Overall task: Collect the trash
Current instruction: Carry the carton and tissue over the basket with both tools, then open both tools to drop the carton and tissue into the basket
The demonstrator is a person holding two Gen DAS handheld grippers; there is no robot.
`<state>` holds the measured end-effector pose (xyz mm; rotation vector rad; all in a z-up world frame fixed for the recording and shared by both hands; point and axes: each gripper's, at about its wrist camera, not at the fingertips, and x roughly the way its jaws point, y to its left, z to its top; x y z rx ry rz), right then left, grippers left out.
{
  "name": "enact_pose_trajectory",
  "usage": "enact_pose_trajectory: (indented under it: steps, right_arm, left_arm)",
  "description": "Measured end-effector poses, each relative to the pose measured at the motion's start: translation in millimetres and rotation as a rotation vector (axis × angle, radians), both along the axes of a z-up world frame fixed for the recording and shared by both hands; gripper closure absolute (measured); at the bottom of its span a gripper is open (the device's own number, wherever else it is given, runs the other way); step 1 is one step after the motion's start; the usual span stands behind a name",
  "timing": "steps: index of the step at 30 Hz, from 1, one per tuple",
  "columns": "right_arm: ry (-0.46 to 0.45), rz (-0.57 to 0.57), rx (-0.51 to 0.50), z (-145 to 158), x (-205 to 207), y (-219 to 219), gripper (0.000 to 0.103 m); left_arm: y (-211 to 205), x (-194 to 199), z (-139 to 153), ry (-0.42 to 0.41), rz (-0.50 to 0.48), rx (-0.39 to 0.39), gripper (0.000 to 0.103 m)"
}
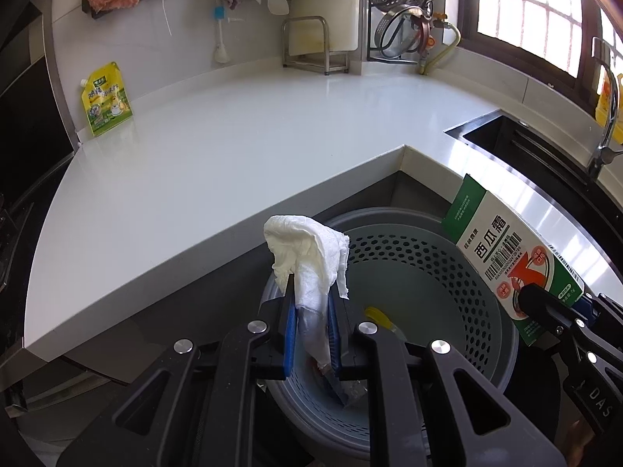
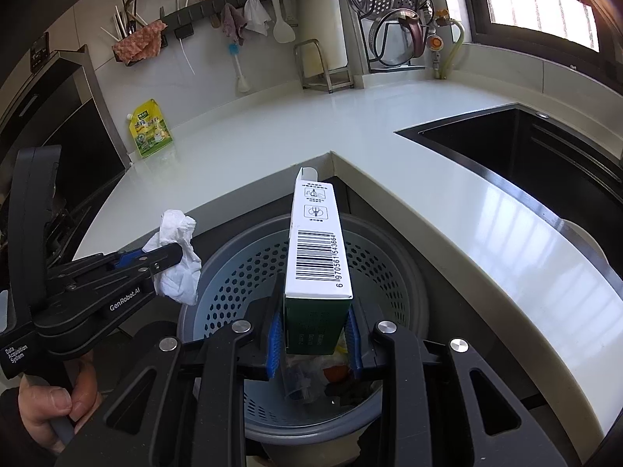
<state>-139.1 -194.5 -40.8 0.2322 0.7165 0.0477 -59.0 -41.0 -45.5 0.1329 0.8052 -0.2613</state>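
1. Left wrist view: your left gripper (image 1: 311,303) has its jaws clamped on a crumpled white tissue (image 1: 307,257), which sticks up past the blue pads (image 1: 289,334) and droops over them.
2. The tissue hangs above the near-left rim of the grey perforated bin (image 1: 428,257), which sits on the floor in the inner corner of the white L-shaped countertop (image 1: 233,148).
3. At the right edge, your right gripper (image 1: 560,311) holds a green and white box (image 1: 510,264) tilted over the bin's right side.
4. A yellow refill pouch (image 1: 106,99) stands at the back left of the counter, well apart from both grippers.
5. Right wrist view: your right gripper (image 2: 313,327) is clamped on the box (image 2: 317,249), blue pads (image 2: 273,342) pressing its green sides, barcode face up, directly over the bin (image 2: 249,272).
6. Some trash (image 2: 311,377) already lies in the bin's bottom.
7. To the left, your left gripper (image 2: 165,258) pinches the tissue (image 2: 177,264) just above the bin's left rim; your hand (image 2: 54,401) grips its handle.
8. The black sink (image 2: 506,144) lies to the right.
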Motion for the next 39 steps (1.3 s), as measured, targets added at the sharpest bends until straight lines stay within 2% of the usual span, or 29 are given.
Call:
enact_pose_trajectory:
  steps: [11, 22, 24, 25, 26, 27, 28, 32, 35, 39]
  right_arm:
    - [0.066, 0.028, -0.018, -14.6, 6.7, 9.3, 0.077]
    - [0.111, 0.038, -0.016, -26.0, 13.8, 12.2, 0.076]
    - [0.107, 0.031, -0.015, -25.7, 14.2, 11.0, 0.076]
    - [0.104, 0.029, -0.013, -25.1, 13.4, 10.2, 0.072]
    - [0.1, 0.026, -0.011, -24.4, 13.6, 9.0, 0.067]
    - [0.093, 0.021, -0.011, -23.1, 12.7, 8.3, 0.056]
    - [0.084, 0.018, -0.012, -21.7, 11.5, 7.8, 0.052]
    - [0.076, 0.012, -0.011, -19.4, 9.6, 7.1, 0.052]
    - [0.077, 0.009, -0.007, -19.5, 9.2, 7.0, 0.051]
    - [0.07, 0.002, -0.006, -17.8, 7.8, 6.8, 0.05]
  left_arm:
    - [1.5, 6.4, -20.7, 0.074, 0.015, -0.004, 0.089]
    - [0.4, 10.1, -30.3, 0.12, 0.007, -0.016, 0.081]
    - [0.5, 9.6, -30.2, 0.12, 0.008, -0.018, 0.075]
    - [0.8, 9.1, -29.9, 0.118, 0.01, -0.018, 0.072]
    - [1.1, 8.4, -29.3, 0.116, 0.01, -0.019, 0.065]
    - [2.1, 7.9, -28.6, 0.113, 0.01, -0.021, 0.06]
    - [2.8, 7.3, -27.6, 0.107, 0.012, -0.023, 0.053]
    - [5.1, 6.2, -24.8, 0.097, 0.017, -0.026, 0.045]
    - [6.4, 5.1, -23.1, 0.087, 0.024, -0.027, 0.036]
    - [9.3, 4.1, -20.7, 0.079, 0.031, -0.03, 0.033]
